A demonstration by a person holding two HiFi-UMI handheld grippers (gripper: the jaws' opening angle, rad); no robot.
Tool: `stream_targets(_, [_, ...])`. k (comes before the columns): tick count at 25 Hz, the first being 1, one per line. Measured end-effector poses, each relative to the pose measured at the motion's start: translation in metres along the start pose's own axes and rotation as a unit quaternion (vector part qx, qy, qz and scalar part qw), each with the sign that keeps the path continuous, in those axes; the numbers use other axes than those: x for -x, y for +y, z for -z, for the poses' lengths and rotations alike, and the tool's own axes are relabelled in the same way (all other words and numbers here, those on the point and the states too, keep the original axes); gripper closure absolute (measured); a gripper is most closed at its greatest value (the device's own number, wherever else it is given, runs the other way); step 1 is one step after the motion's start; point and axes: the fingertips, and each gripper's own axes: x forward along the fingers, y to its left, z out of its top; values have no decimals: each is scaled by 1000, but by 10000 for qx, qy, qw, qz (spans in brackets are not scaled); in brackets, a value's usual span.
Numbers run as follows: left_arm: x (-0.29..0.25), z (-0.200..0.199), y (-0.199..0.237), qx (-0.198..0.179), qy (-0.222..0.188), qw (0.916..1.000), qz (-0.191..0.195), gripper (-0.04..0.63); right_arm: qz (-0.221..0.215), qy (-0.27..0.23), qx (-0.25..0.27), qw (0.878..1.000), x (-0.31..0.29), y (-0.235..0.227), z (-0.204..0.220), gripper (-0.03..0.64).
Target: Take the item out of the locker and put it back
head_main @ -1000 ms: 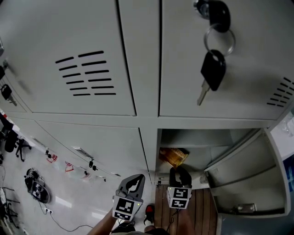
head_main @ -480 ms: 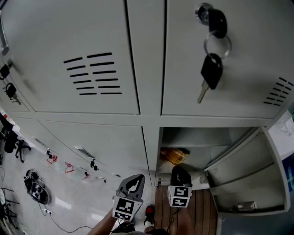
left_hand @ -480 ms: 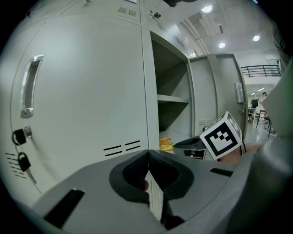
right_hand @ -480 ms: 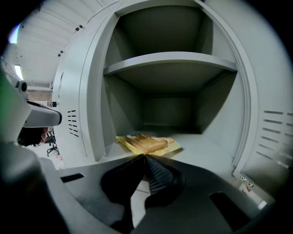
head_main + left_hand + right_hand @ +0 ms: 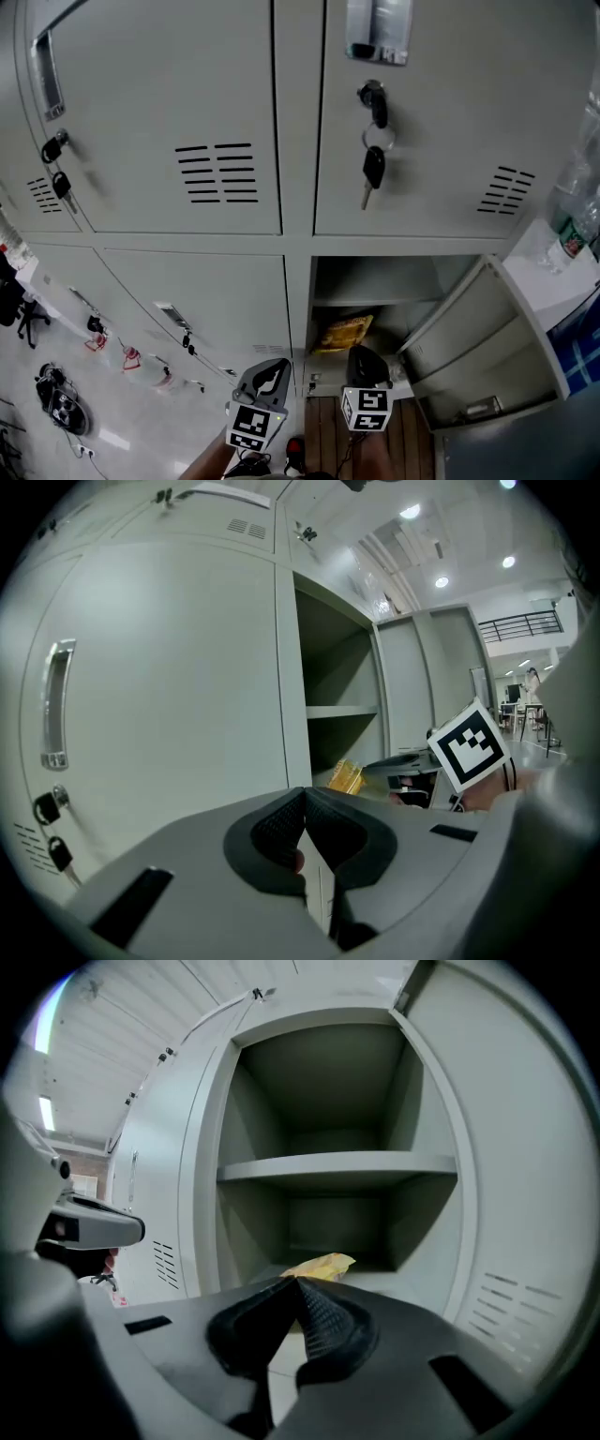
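A yellow snack bag (image 5: 342, 333) lies on the floor of the open grey locker (image 5: 375, 281), under its shelf; the same bag (image 5: 322, 1266) shows in the right gripper view and, small, as the bag (image 5: 345, 777) in the left gripper view. My right gripper (image 5: 361, 359) hovers just outside the locker's mouth, shut with nothing between its jaws (image 5: 298, 1285). My left gripper (image 5: 272, 372) hangs to the left, before the closed neighbouring door, also shut and empty (image 5: 304, 808). The locker door (image 5: 487, 347) stands swung open to the right.
Closed grey locker doors (image 5: 169, 122) fill the wall above and to the left. A key on a ring (image 5: 372, 169) hangs from the upper right door's lock. Plastic bottles (image 5: 577, 211) sit on a ledge at the right. Wooden floor planks (image 5: 328, 436) lie below.
The head view has tilted upward, so the lockers and hanging key slid down in the picture. Both grippers keep their places in front of the open locker.
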Motion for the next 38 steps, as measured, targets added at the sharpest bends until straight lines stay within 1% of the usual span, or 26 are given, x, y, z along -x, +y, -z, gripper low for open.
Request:
stream_targets(7, [3, -30, -15, -88, -382, 9992, 115, 573, 171, -409, 61, 9990, 41, -15, -34, 601])
stream_targets(12, [3, -42, -29, -128, -530, 9982, 254, 574, 281, -713, 110, 9970, 80, -20, -53, 601])
stream_targets(15, [0, -45, -38, -159, -574, 9976, 365, 573, 307, -812, 105, 9962, 100, -21, -58, 601])
stream_targets(20, [-5, -47, -54, -190, -596, 9964, 572, 573, 450, -911, 5, 9948, 126, -22, -56, 601])
stream_targets(27, [-3, -39, -63, -185, -496, 9963, 680, 573, 589, -929, -211, 9937, 152, -19, -43, 601])
stream_targets(32, [-3, -35, -65, -204, -432, 9963, 708, 572, 599, -866, -254, 9941, 156, -18, -33, 601])
stream_targets(38, [-4, -33, -70, -222, -397, 9959, 778, 573, 674, -866, -324, 9934, 158, -22, -32, 601])
